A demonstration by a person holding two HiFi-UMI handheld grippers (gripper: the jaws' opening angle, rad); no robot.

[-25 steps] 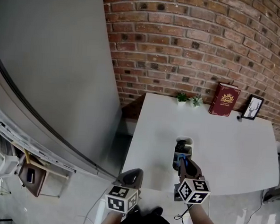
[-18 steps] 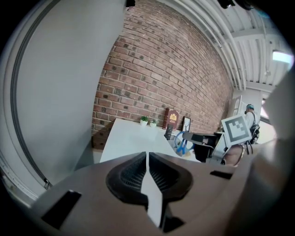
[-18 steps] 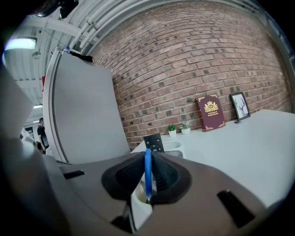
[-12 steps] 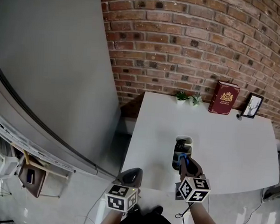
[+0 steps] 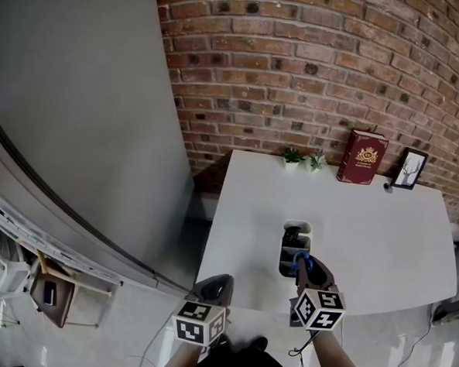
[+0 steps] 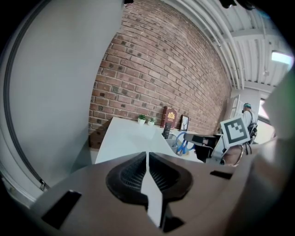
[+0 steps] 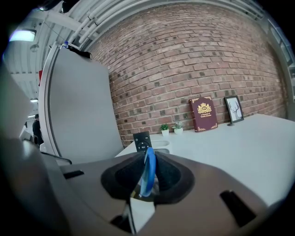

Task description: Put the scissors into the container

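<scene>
The left gripper (image 5: 216,282) and right gripper (image 5: 304,262) are grey-brown shells with ribbed black fingers (image 6: 126,173) and black-and-white square-marker cubes (image 5: 199,323).

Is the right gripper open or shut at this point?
Shut on the scissors: the right gripper view shows the right gripper with its jaws pinching their blue handle. Cannot tell whether the blades are inside the container.

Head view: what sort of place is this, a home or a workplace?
Probably an office or studio corner dressed like a home desk: a brick wall, a white table in front of it, and on it a red book, a picture frame and two tiny potted plants.
</scene>
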